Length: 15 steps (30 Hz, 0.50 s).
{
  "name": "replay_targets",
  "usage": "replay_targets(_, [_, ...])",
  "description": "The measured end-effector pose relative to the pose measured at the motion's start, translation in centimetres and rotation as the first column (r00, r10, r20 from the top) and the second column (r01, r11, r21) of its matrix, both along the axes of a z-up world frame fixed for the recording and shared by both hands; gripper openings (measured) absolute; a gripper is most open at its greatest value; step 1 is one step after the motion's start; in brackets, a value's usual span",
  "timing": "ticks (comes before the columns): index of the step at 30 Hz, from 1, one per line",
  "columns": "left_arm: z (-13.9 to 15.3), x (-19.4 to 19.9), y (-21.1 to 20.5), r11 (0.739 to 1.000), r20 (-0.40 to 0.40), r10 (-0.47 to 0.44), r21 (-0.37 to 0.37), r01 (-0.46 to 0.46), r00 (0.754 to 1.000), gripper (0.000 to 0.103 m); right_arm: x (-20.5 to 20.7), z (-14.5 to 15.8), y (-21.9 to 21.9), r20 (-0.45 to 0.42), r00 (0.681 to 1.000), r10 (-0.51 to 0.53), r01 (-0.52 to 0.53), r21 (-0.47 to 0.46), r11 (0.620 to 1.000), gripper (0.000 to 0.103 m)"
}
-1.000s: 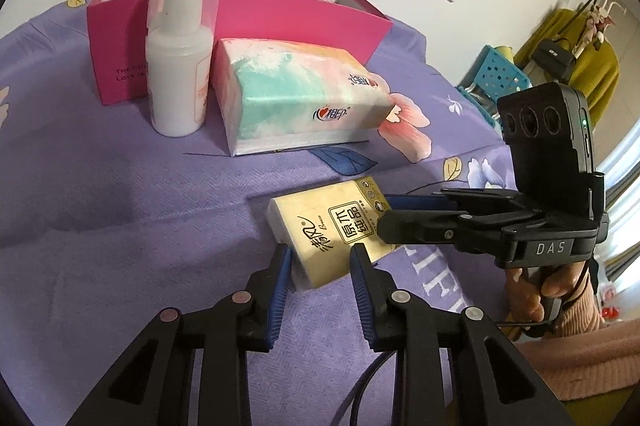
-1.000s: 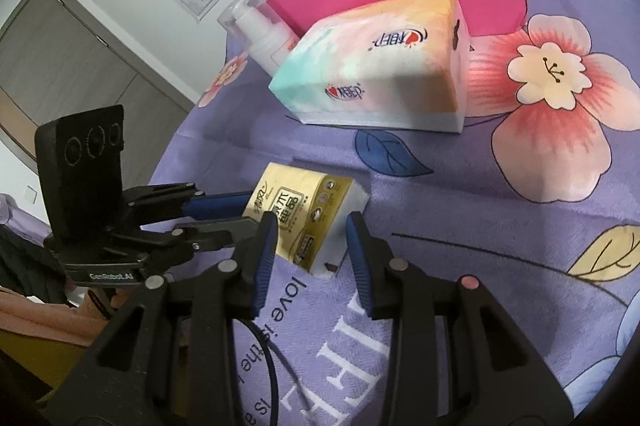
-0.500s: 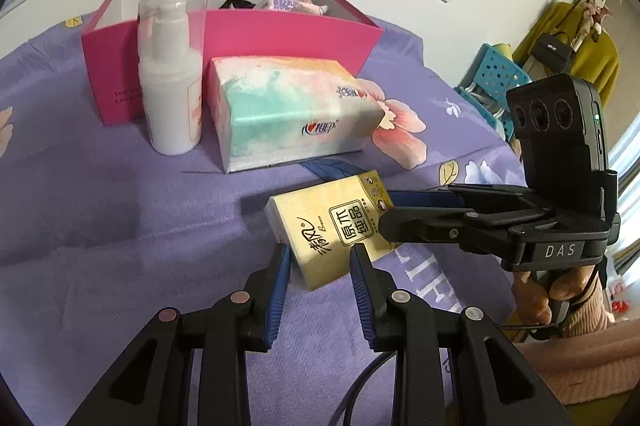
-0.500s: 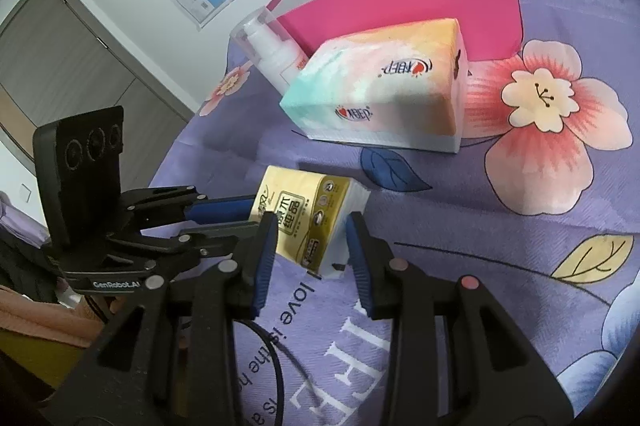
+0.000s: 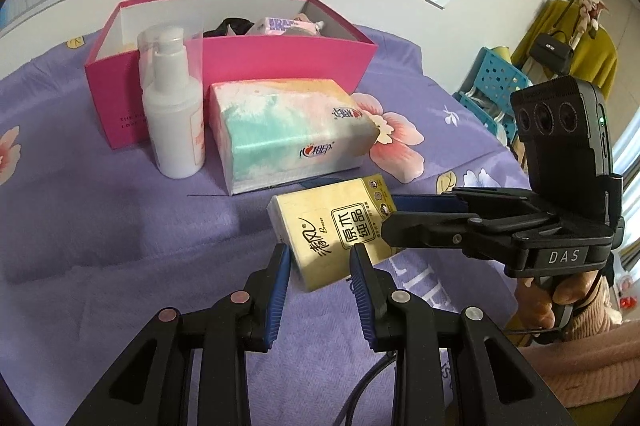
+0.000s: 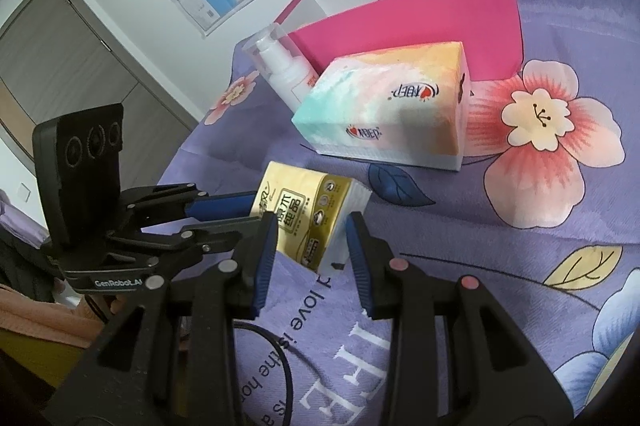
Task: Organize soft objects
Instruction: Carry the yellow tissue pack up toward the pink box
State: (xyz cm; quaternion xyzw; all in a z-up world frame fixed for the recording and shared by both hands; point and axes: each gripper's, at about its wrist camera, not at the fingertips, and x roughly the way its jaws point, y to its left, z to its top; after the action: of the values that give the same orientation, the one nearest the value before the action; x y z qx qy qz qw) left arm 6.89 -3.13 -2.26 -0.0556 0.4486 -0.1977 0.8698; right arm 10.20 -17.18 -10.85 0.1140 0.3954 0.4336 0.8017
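Observation:
A yellow tissue pack (image 5: 332,226) (image 6: 306,222) is held above the purple cloth between both grippers. My left gripper (image 5: 320,254) grips its near end, and also shows in the right wrist view (image 6: 228,214). My right gripper (image 6: 312,230) grips the other end and reaches in from the right in the left wrist view (image 5: 394,216). Behind lie a pastel tissue box (image 5: 288,130) (image 6: 392,110) and an open pink box (image 5: 240,66) (image 6: 420,30) with several items inside.
A white pump bottle (image 5: 174,110) (image 6: 284,70) stands left of the pastel tissue box, in front of the pink box. The bed is covered by a purple flowered cloth (image 5: 80,218) (image 6: 500,266). A blue crate (image 5: 496,82) sits off the far right.
Both grippers have lifted the yellow tissue pack off the cloth; the pink box and other things now appear lower and farther, and more of the box's inside shows.

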Motion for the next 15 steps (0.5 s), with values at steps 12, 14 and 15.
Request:
replay_targets(12, [0.66, -0.33, 0.15, 1.0, 0.024, 0.009, -0.002, -0.009, 1.0, 0.03, -0.11, 0.41, -0.25, 0.018, 1.0, 0.0, 0.0, 0.01, 1.0, 0.039])
replay_targets(14, [0.81, -0.41, 0.12, 1.0, 0.03, 0.01, 0.0, -0.01, 1.0, 0.03, -0.1, 0.5, -0.3, 0.021, 1.0, -0.001, 0.001, 0.012, 1.0, 0.039])
replay_targets(15, [0.87, -0.42, 0.1, 1.0, 0.032, 0.01, 0.001, -0.01, 0.999, 0.03, -0.1, 0.54, -0.31, 0.022, 1.0, -0.001, 0.001, 0.012, 1.0, 0.039])
